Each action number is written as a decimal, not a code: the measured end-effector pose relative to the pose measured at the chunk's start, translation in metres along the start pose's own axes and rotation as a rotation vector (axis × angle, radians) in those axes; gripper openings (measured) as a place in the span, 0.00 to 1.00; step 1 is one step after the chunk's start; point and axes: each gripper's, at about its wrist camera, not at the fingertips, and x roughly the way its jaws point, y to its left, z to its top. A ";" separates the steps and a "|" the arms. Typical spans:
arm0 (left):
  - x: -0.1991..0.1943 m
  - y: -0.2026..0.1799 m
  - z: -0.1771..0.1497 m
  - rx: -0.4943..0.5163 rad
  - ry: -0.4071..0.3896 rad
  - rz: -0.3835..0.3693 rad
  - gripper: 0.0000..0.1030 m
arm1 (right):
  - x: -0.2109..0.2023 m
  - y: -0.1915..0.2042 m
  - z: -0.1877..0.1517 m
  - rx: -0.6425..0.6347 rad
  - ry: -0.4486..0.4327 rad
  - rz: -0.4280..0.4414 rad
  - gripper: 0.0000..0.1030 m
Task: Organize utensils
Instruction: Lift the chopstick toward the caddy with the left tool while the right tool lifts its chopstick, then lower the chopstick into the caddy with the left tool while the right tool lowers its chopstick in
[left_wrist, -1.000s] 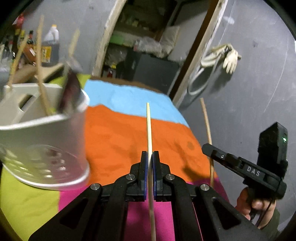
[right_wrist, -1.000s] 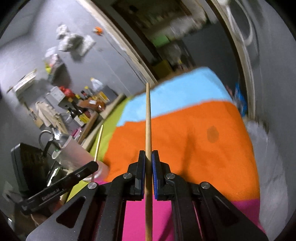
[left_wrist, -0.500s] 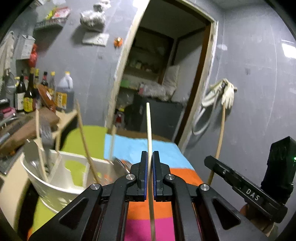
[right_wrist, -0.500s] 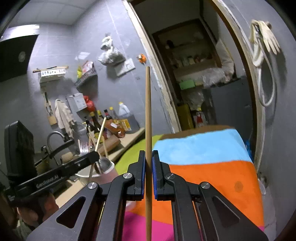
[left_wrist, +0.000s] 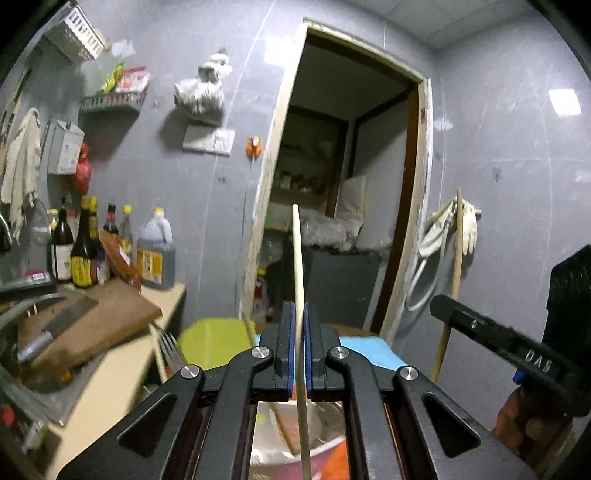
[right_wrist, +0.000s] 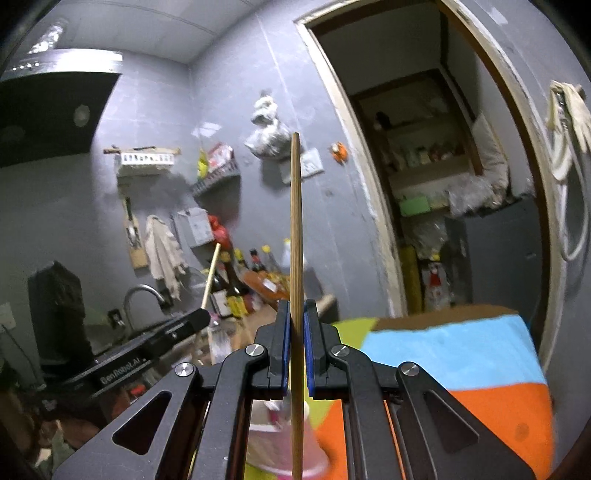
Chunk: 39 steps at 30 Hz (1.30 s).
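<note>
My left gripper (left_wrist: 299, 332) is shut on a pale wooden chopstick (left_wrist: 297, 266) that stands upright between its blue pads. Beneath it, seen through the gripper frame, is the white utensil holder (left_wrist: 284, 454), with sticks inside and a fork (left_wrist: 170, 347) leaning out at its left. My right gripper (right_wrist: 295, 332) is shut on a darker bamboo chopstick (right_wrist: 295, 221), also upright. The holder (right_wrist: 277, 446) sits low under this gripper too. In the right wrist view the left gripper (right_wrist: 195, 319) shows at left with its chopstick (right_wrist: 209, 275).
A striped cloth of lime, blue and orange (right_wrist: 461, 350) covers the table. The counter at left carries bottles (left_wrist: 85, 254), a cutting board with a cleaver (left_wrist: 88, 325) and a sink tap (right_wrist: 142, 295). Ahead is an open doorway (left_wrist: 332, 221); gloves (left_wrist: 469, 221) hang on the right wall.
Both grippers rose and tipped up toward level, each keeping its chopstick. The views swung from the cloth to the wall and doorway, and the holder slid from beside the grippers to beneath them.
</note>
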 end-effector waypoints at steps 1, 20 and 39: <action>-0.002 0.006 0.004 -0.001 -0.019 0.003 0.02 | 0.003 0.004 0.004 0.004 -0.011 0.016 0.05; 0.020 0.072 -0.005 0.008 -0.089 0.110 0.02 | 0.065 0.044 -0.006 -0.112 -0.036 -0.040 0.05; 0.031 0.070 -0.052 -0.034 -0.045 0.121 0.03 | 0.089 0.031 -0.044 -0.120 0.049 -0.053 0.05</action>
